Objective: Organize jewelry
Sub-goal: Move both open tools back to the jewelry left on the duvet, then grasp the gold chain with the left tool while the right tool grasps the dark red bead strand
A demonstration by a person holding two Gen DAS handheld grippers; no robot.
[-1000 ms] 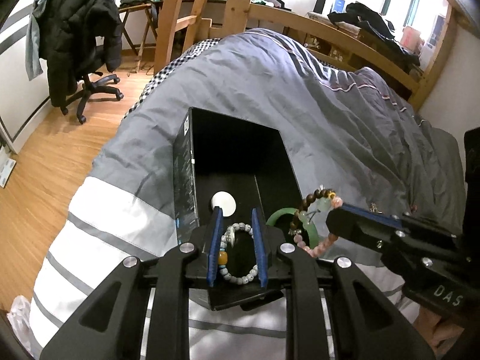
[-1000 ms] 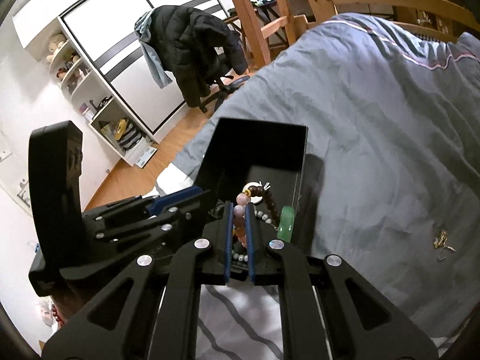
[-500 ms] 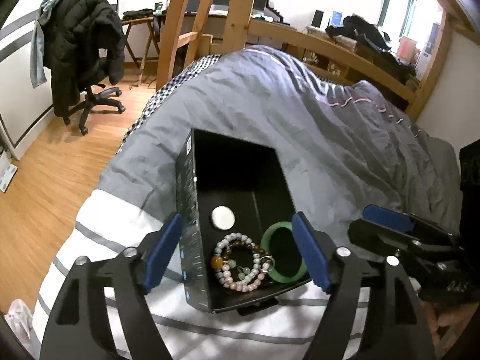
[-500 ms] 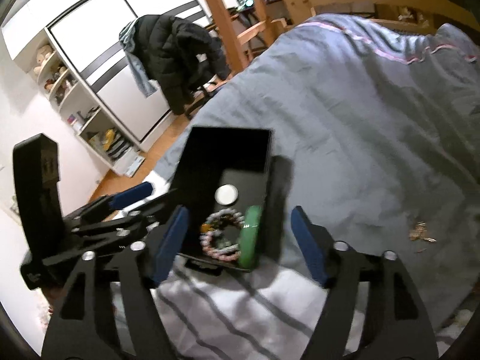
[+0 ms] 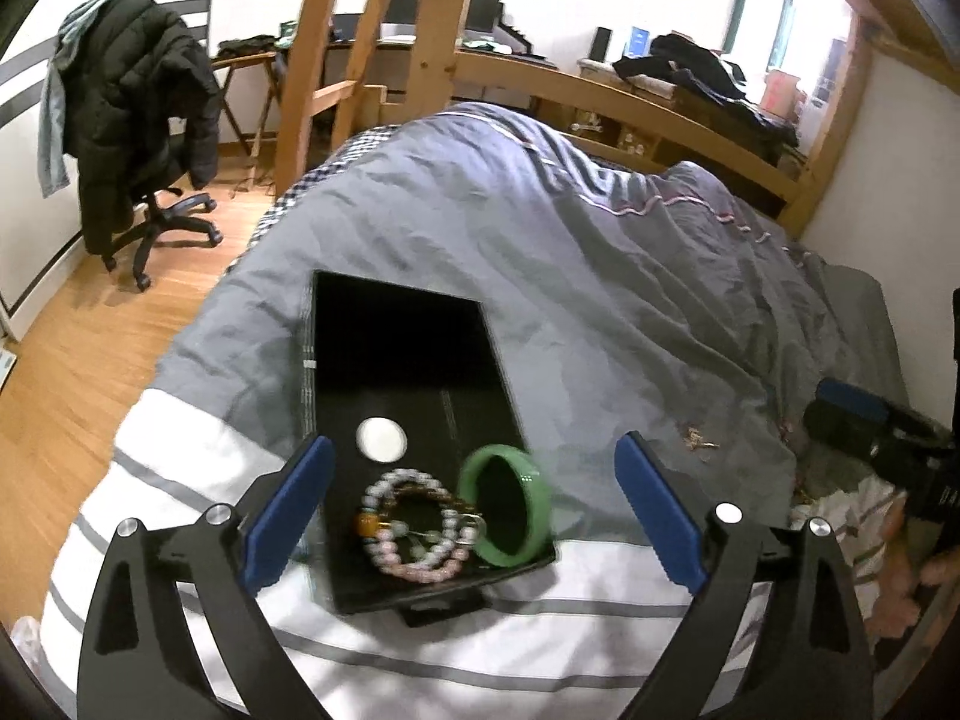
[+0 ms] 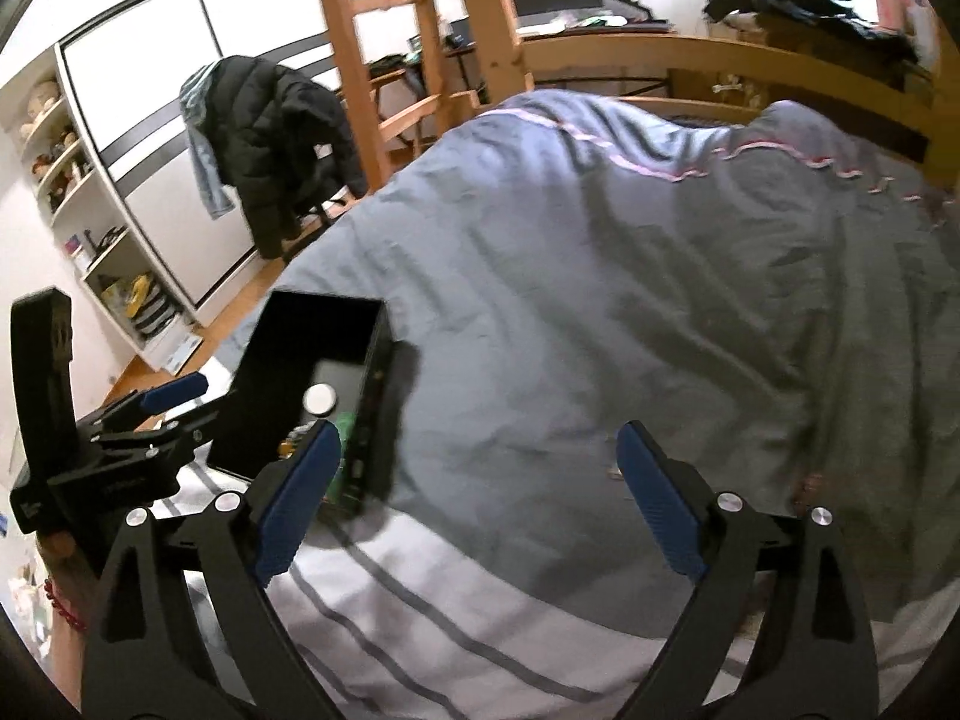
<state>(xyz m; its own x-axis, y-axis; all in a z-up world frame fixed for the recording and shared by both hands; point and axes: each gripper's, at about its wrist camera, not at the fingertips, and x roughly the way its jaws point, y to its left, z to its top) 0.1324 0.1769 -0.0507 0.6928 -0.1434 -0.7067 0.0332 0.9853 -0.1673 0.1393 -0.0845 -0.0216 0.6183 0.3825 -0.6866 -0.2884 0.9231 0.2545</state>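
A black open box (image 5: 408,354) lies on the grey duvet. At its near end are a white round piece (image 5: 381,439), a pile of bead bracelets (image 5: 414,531) and a green bangle (image 5: 509,501) leaning against the box's right wall. My left gripper (image 5: 471,516) hovers over that end with its jaws opening wide, and the pads touch nothing. My right gripper (image 6: 477,501) is to the right of the box (image 6: 375,414), over bare duvet; its jaws are opening with nothing between them. A small gold piece (image 5: 696,438) lies on the duvet to the right of the box.
The wooden bed frame (image 5: 630,96) and ladder posts (image 5: 432,30) rise behind the bed. An office chair with a black jacket (image 5: 138,120) stands on the wood floor at left. White shelves (image 6: 90,192) line the wall. A hand (image 5: 900,546) holds the right gripper.
Both grippers went from shut on bead bracelets to wide open, and the bracelets now lie in the box. The right gripper swung right, off the box. The left drew back a little.
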